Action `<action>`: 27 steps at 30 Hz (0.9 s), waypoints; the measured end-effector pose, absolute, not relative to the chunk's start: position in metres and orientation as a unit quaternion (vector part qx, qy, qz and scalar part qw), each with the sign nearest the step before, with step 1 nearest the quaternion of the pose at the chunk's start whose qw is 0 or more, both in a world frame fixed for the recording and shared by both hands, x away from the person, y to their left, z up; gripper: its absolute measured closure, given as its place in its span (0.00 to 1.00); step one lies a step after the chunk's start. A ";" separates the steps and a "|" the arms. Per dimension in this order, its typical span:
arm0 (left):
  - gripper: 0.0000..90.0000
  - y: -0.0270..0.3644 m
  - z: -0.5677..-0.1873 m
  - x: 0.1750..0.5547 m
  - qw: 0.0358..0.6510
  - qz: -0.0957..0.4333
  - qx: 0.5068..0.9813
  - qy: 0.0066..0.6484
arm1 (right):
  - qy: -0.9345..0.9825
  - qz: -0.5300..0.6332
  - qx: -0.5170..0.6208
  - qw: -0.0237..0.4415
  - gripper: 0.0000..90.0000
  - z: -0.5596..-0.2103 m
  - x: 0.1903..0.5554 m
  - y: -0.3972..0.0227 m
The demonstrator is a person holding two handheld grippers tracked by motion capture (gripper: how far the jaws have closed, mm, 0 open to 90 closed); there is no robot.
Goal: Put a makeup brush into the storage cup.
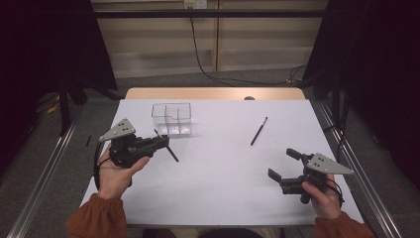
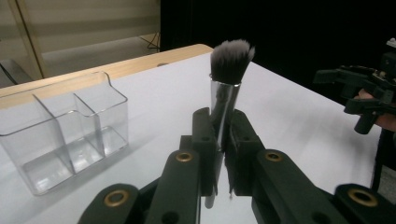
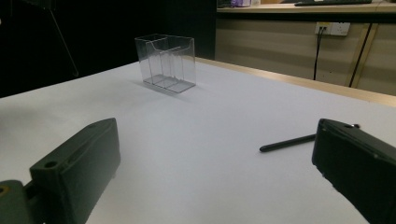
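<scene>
The makeup brush point(image 2: 227, 88) is clamped in your left gripper point(image 1: 159, 142): the jaws pinch its shiny ferrule, the dark bristle head stands above them in the left gripper view, and in the high view its handle slants down and to the right past the jaws over bare table point(image 1: 218, 183). Just beyond it sits the clear organizer point(image 1: 172, 118), 3 compartments, upright, its near wall close to the jaw tips but apart from them. From the organizer to the table's far wooden edge point(image 1: 213, 93) there is only a narrow strip. To the right, a wide stretch of white surface runs to a thin black pencil point(image 1: 258, 131), lying alone and well apart from both grippers. Your right gripper point(image 1: 286, 166) has its 2 jaws spread wide with nothing between them, near the table's right edge and front corner.
</scene>
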State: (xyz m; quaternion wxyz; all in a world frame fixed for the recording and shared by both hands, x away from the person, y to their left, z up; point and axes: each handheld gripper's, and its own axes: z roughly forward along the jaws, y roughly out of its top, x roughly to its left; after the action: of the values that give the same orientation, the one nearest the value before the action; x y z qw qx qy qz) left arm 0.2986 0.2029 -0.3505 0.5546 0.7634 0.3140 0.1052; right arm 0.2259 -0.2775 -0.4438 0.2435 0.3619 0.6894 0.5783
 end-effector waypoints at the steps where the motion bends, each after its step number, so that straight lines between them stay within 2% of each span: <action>1: 0.93 0.205 -0.350 0.299 0.554 0.107 0.763 0.315 | 0.688 0.579 0.365 0.243 0.00 -0.444 0.225 -0.280; 10: 0.93 0.218 -0.345 0.310 0.548 0.117 0.761 0.326 | 0.675 0.578 0.373 0.265 0.00 -0.443 0.220 -0.293; 27: 0.93 0.230 -0.324 0.338 0.551 0.151 0.743 0.348 | 0.680 0.573 0.377 0.258 0.00 -0.445 0.221 -0.290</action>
State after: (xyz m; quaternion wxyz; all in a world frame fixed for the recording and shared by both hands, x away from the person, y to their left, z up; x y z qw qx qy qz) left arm 0.3384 0.2302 -0.3244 0.5508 0.7433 0.3480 0.1514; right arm 0.2206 -0.2898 -0.4449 0.2581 0.3774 0.6802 0.5730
